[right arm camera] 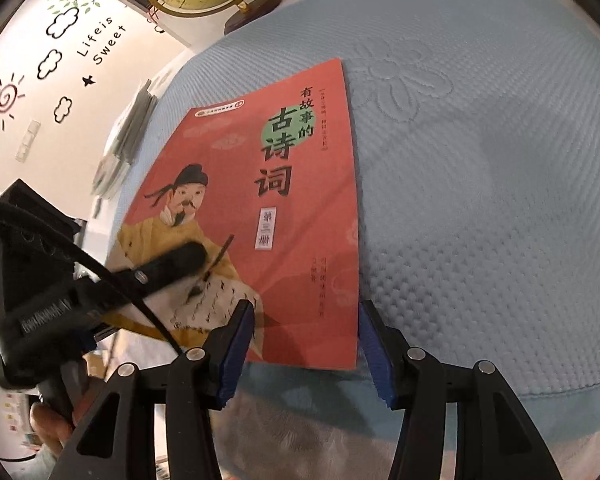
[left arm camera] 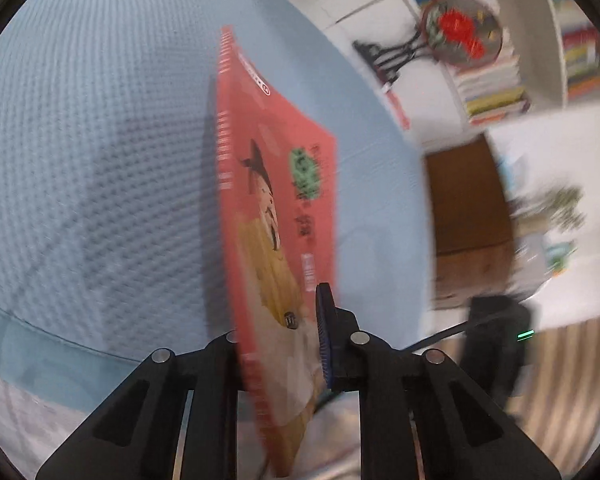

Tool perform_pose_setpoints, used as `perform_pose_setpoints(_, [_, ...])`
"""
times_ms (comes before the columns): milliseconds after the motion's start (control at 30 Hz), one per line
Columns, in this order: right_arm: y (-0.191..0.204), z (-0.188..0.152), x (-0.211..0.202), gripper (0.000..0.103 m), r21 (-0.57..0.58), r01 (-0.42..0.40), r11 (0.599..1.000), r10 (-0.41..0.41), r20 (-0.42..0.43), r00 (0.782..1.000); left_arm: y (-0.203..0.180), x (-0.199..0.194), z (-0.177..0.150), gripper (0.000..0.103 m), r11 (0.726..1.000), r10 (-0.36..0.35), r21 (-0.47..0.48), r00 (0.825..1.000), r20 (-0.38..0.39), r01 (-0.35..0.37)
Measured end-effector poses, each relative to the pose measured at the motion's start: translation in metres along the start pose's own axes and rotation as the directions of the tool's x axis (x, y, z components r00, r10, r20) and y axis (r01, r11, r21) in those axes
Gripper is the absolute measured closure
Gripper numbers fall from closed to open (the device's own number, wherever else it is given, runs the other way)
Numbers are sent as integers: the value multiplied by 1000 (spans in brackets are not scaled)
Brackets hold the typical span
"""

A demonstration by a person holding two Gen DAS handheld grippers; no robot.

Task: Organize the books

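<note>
One pale-blue textured tablecloth (right arm camera: 480,200)

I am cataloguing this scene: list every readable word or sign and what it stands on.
"有故事的古诗词": title on the red book cover.
"Life is Sweet": black lettering on the white wall, beside cloud and sun drawings.
Too small or blurred: the book's top banner, small white label, side columns and lower lines; the shelved book spines in the left wrist view.
</note>
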State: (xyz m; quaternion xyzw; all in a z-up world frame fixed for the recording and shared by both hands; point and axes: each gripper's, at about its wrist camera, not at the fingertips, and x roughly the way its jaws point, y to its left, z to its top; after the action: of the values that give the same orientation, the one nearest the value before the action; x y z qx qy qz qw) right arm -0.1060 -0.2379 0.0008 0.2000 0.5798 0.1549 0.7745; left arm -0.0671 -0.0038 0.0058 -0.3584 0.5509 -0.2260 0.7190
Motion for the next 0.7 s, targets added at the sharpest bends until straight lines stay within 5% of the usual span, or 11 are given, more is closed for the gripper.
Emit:
perform_pose_setpoints(67, [-11, 1, -7, 40, 54, -54, 997, 54, 0, 999, -1, -5, 5, 89, 997, -72, -42, 997, 9, 72])
perform_pose_setpoints(200, [-42, 5, -12, 39, 186, -217, 958, 218, 12, 976, -1, -11, 13, 89, 988, -131, -83, 991, 17, 132])
perform_pose_setpoints(500, [-50, 29, 29, 39, 340, -489, 804, 507, 40, 861, 10, -11, 20, 89, 960, -205, -189, 978, 28, 206])
perform_pose_setpoints(600, [-35, 32, 34, 52, 337, -542, 770, 562, 43, 826, 19, -13, 18, 89, 954, -201, -221, 979, 35, 204])
perform_pose_setpoints(667, [-26, 34, 31, 64, 308, -535, 787, 551, 41, 834, 18, -14, 18, 89, 968, -149, -200, 988, 33, 152])
perform_pose_setpoints(700, [-21, 34, 26, 66, 271, -508, 818, 518, 39, 854, 15, -15, 18, 89, 979, -105, -173, 994, 28, 109])
